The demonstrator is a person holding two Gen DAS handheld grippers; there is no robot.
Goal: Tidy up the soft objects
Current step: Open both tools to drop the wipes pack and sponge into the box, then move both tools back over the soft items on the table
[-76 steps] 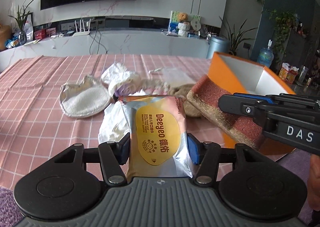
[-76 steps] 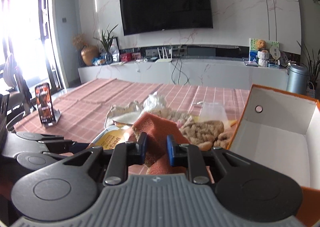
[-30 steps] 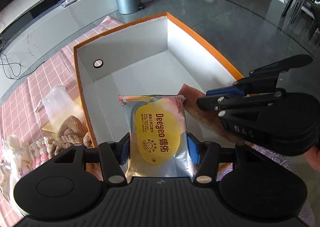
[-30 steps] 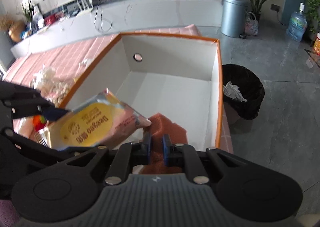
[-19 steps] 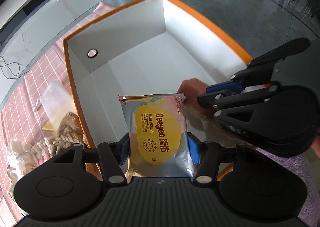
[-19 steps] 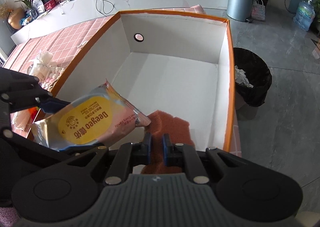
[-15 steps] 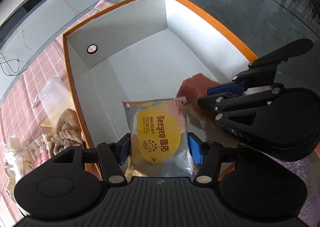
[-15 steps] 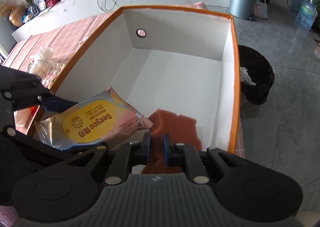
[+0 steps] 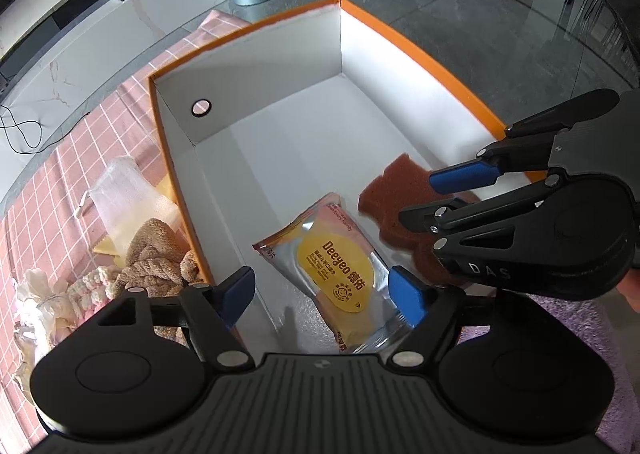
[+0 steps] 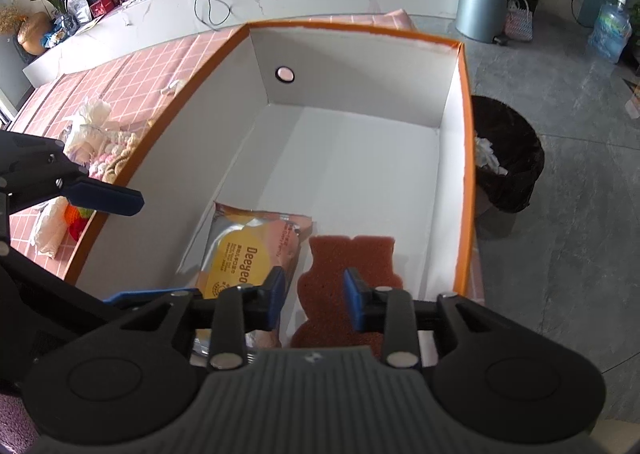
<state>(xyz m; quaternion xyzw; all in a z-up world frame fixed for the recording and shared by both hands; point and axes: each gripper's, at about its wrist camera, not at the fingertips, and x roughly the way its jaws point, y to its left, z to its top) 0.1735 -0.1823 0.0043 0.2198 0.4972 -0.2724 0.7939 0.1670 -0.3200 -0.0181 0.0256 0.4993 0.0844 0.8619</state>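
Both grippers point down into the box (image 9: pixel 256 65), which is orange outside and white inside and stands at the edge of the pink checked table (image 9: pixel 100 125). The left gripper (image 9: pixel 322 296) has its jaws wide and they are opening; the pack (image 9: pixel 336 266), silver with a yellow label, lies flat on the box floor below them, and the blue pads do not press on it. In the left view the right pad overlaps the edge of the pack, but I cannot tell if it touches. The right gripper (image 10: pixel 314 300) has its jaws at a middle width and they are also opening; the sponge (image 10: pixel 352 270), reddish brown, lies on the box floor between and below them, and the pads stand clear of its sides. Pack and sponge lie side by side in the near part of the box, just beside each other, the pack closer to the left wall. The far part of the box floor is bare, and one wall has a round hole (image 10: pixel 285 74). On the table, left of the box, more soft things (image 9: pixel 152 254) lie in a heap: a brown knitted piece, a white mesh bag and pale cloths. On the floor to the right of the box stands a black bin (image 10: pixel 508 161).
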